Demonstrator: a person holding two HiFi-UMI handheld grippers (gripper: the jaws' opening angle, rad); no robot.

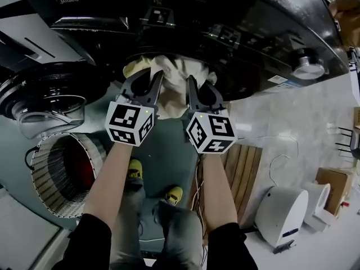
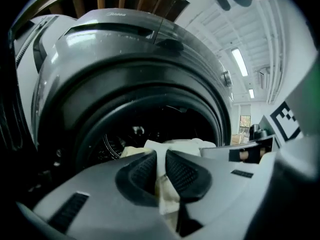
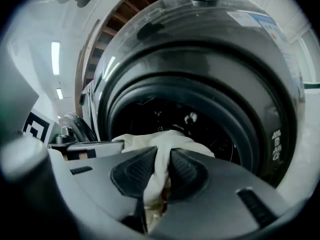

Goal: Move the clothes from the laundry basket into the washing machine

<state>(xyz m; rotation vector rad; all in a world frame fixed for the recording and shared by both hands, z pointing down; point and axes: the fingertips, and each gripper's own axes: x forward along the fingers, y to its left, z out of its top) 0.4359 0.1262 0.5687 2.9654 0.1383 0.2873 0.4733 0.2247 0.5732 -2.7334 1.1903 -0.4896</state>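
The dark front-loading washing machine (image 1: 225,21) fills the top of the head view. Its round glass door (image 1: 48,103) is swung open to the left, leaving the mouth clear. The rubber rim rings a dark drum (image 3: 165,116) in which no other laundry can be made out. Below the door, at the left edge of the floor, the white slatted laundry basket (image 1: 45,176) lies with its opening facing the person. Something dark red shows inside it, though what it is cannot be told. To the right a wooden slatted panel (image 1: 242,170) stands near the right forearm, with pale floor open beyond it.

A cream cloth (image 1: 174,75) hangs bunched at the lower lip of the drum mouth, held between both tools. The left gripper (image 2: 160,159) has its jaws nearly together, pads pinching a fold of the cloth. The right gripper (image 3: 162,156), just beside it, is likewise clamped on the same cloth, with fabric squeezed up between its ribbed pads. The person's yellow shoes (image 1: 134,169) stand on the grey floor below.
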